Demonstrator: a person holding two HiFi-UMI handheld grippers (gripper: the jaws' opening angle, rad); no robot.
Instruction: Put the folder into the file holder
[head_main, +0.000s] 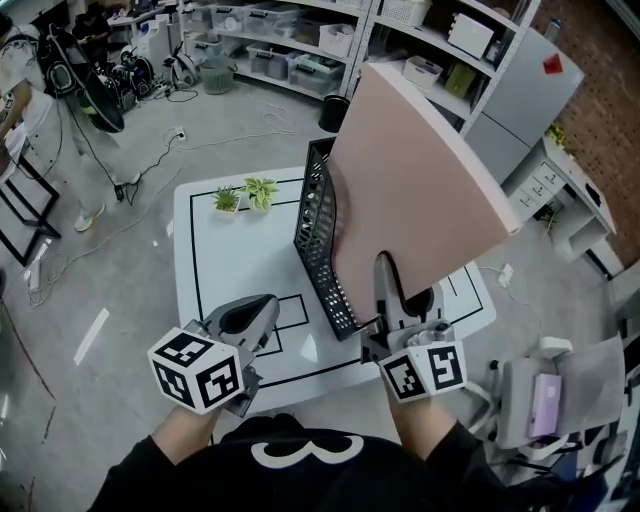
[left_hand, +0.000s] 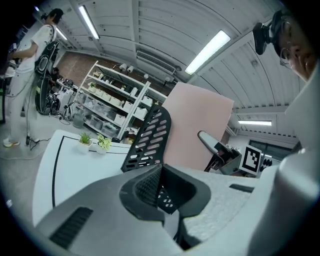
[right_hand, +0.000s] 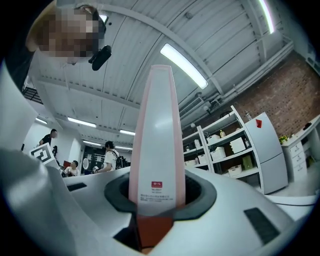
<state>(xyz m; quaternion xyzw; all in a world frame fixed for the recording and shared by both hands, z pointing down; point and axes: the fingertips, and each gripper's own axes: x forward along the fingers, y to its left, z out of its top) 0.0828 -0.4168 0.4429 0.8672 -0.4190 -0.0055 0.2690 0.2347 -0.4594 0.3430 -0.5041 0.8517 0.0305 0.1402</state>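
Beside file holder (head_main: 318, 240), right gripper (head_main: 402, 296) clamps pink folder (head_main: 415, 170), perhaps touching.

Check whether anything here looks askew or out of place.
Only the folder: it hangs tilted in the right gripper's jaws by the file holder, not set down in it. The plants stand upright; nothing looks spilled or damaged.

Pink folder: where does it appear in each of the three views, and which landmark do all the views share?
Head view: pink folder upper centre-right, upright in the right gripper.
Left gripper view: folder right of centre, past the black file holder.
Right gripper view: folder in the centre, edge-on, between the jaws.
Shared landmark: the white shelving.
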